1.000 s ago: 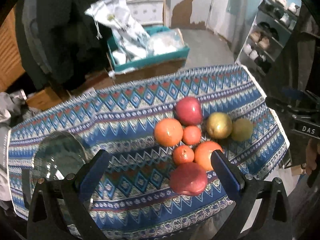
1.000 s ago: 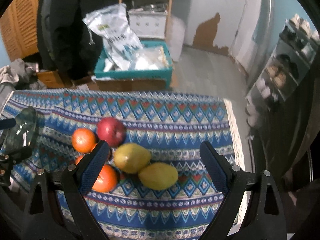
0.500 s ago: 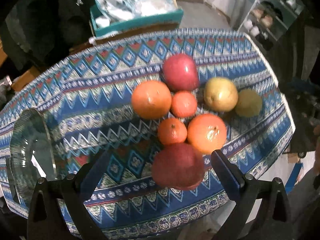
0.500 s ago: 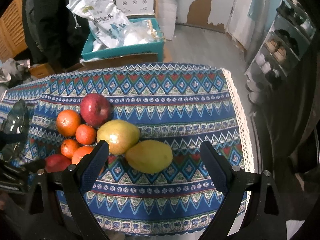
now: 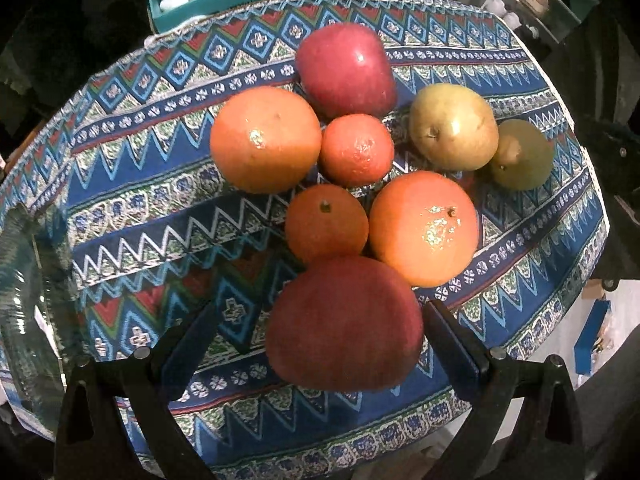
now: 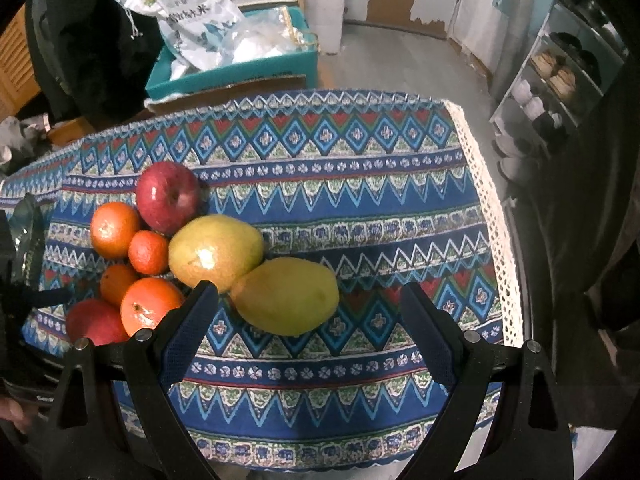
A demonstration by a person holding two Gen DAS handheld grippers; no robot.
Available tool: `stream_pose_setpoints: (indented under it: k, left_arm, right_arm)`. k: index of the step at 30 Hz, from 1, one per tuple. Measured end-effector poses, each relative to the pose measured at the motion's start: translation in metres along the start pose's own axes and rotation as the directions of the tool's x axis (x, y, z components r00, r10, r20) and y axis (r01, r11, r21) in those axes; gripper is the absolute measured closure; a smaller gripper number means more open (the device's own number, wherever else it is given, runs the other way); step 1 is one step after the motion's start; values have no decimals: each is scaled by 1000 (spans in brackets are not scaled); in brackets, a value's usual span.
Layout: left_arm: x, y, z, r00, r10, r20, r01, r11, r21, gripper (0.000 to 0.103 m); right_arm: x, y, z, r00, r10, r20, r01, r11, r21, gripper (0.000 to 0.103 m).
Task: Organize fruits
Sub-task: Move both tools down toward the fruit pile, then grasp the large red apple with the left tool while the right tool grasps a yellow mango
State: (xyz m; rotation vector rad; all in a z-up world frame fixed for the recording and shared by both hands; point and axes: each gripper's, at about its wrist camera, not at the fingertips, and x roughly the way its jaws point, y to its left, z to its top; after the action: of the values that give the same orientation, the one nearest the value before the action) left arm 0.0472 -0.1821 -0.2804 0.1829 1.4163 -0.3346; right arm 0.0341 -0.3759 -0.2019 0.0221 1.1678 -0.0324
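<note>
Several fruits sit in a cluster on a patterned blue cloth (image 5: pixel 152 208). My left gripper (image 5: pixel 320 340) is open, its fingers on either side of the near red apple (image 5: pixel 344 324), not touching it. Beyond it lie oranges (image 5: pixel 424 228), tangerines (image 5: pixel 356 150), a far red apple (image 5: pixel 344 68), a yellow pear (image 5: pixel 452 126) and a green pear (image 5: pixel 520 156). My right gripper (image 6: pixel 308 320) is open, just in front of the green pear (image 6: pixel 286 296), next to the yellow pear (image 6: pixel 216 250).
A glass bowl (image 5: pixel 24 320) stands at the cloth's left end. Behind the table is a teal box with bags (image 6: pixel 232 60). A shoe rack (image 6: pixel 560 80) is at the right. The lace table edge (image 6: pixel 492 216) runs along the right.
My left gripper has moved down and forward until its fingers flank the near red apple. My right gripper has come closer to the green pear.
</note>
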Motion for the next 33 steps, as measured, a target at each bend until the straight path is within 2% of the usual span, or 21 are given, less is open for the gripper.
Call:
stream_pose_setpoints:
  k: [3, 7, 9, 15, 20, 24, 33]
  left_arm:
    - [7, 1, 1, 1000, -20, -2, 20, 1000, -11, 2]
    - [18, 1, 0, 995, -99, -25, 98, 995, -23, 20]
    - [23, 0, -4, 992, -118, -38, 117, 993, -23, 25]
    - [29, -6, -12, 992, -123, -19, 122, 992, -18, 25]
    - [22, 2, -20, 995, -101, -14, 100, 995, -15, 25]
    - [18, 13, -18, 994, -113, -17, 112, 993, -37, 25]
    - [-2, 36, -17, 994, -106, 29, 108, 992, -58, 25]
  right_arm:
    - [6, 0, 0, 1000, 1, -14, -1, 1000, 1, 13]
    - [19, 3, -2, 998, 10, -64, -11, 1000, -15, 13]
    - [25, 6, -3, 996, 3, -84, -5, 1000, -29, 13]
    - [42, 16, -7, 991, -32, -131, 19, 995, -95, 13]
    - [58, 29, -10, 984, -77, -162, 49, 983, -176, 13]
    - [73, 37, -8, 977, -123, -172, 83, 970, -227, 13]
    - [105, 50, -8, 970, -130, -204, 73, 962, -262, 14]
